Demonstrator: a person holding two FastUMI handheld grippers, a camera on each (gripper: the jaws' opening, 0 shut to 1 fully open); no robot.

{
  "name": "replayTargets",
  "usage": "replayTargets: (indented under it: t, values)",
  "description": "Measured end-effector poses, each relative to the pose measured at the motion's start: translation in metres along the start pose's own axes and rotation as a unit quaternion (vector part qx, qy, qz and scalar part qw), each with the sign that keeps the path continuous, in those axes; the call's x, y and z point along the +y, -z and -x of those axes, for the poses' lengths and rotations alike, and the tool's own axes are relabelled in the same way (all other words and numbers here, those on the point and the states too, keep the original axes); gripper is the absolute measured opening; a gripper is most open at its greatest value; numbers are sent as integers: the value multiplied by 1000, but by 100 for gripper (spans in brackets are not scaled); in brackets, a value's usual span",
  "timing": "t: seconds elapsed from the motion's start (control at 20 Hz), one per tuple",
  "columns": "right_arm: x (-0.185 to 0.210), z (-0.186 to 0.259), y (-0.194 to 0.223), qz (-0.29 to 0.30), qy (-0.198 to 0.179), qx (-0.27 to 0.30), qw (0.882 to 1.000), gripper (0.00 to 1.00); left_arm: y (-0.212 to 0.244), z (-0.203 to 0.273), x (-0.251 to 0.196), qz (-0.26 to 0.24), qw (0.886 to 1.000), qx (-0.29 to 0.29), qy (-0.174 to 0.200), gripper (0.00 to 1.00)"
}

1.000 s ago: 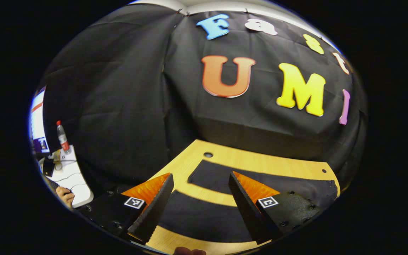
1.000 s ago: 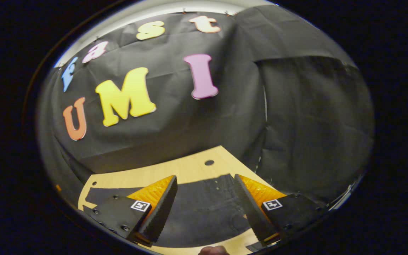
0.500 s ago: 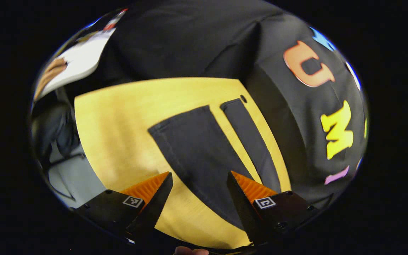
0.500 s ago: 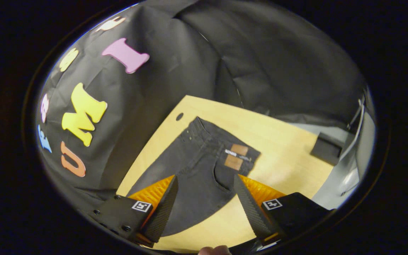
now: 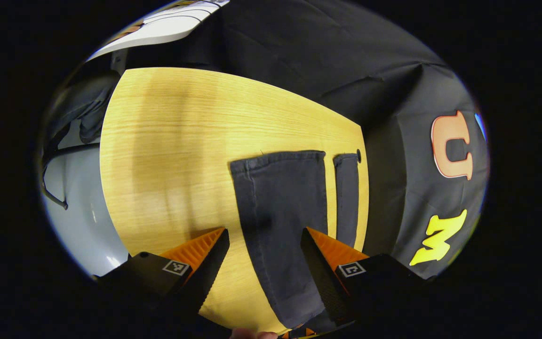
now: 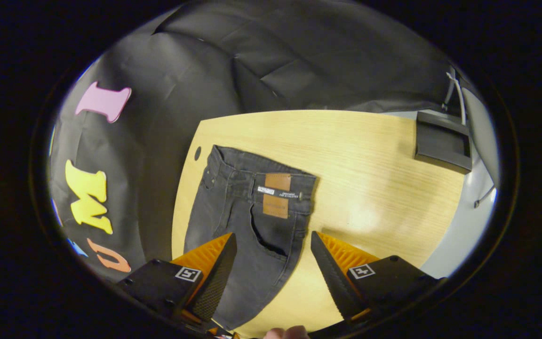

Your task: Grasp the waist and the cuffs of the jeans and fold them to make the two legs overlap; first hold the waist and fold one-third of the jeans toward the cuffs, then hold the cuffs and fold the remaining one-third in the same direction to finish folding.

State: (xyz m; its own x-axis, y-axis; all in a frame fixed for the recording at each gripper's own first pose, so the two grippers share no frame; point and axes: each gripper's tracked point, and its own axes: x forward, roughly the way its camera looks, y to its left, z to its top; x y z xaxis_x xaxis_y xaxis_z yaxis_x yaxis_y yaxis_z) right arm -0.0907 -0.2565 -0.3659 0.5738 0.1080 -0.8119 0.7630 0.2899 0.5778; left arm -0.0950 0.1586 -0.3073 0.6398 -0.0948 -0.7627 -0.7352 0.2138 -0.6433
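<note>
Dark grey jeans point(image 5: 280, 207) lie flat on the wooden table point(image 5: 172, 141). The left gripper view looks along the two legs, spread a little apart; the near leg's cuff point(image 5: 275, 157) and the far leg's cuff point(image 5: 346, 157) point away. My left gripper point(image 5: 264, 263) hangs open above the near leg, nothing between its fingers. The right gripper view has the waist point(image 6: 261, 172) with a brown leather patch point(image 6: 276, 194) and a back pocket. Open too, my right gripper point(image 6: 273, 270) hovers over the seat of the jeans point(image 6: 247, 221), apart from the cloth.
A small hole in the tabletop point(image 6: 197, 153) sits beside the waist, and another hole point(image 5: 358, 155) lies by the far cuff. A black box point(image 6: 442, 141) stands off the table's far right corner. The black cloth wall point(image 6: 299, 61) rises close behind the table point(image 6: 370, 155).
Both grippers have tipped downward and turned outward, so the views swung from the wall to the jeans on the table. Both stay open and hold nothing.
</note>
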Motion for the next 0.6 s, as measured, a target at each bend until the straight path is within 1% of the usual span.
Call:
replayTargets:
  t: [0.15,0.2,0.25,0.35,0.4,0.45,0.5,0.6]
  values:
    - [-7,-12,-5,-10,18,0,1000,98,-5,-6,-3,-7,1000,2,-5,98]
    - [-3,-15,-6,-13,15,1,1000,98,-6,-8,-6,-13,1000,4,-5,98]
    - [1,-18,-9,-12,13,0,1000,95,-6,-11,-8,-18,1000,5,-6,98]
    - [9,-25,-5,-1,7,5,1000,95,-7,-16,-14,-25,1000,6,-3,98]
    - [11,-29,-6,5,7,4,1000,95,-7,-19,-17,-28,1000,9,-1,100]
    - [15,-30,-5,10,4,6,1000,92,-7,-22,-19,-33,999,11,0,99]
    - [16,-30,-6,17,5,5,1000,96,-7,-24,-22,-37,999,13,3,99]
    - [16,-30,-6,23,10,6,1000,98,-7,-29,-28,-40,999,17,7,98]
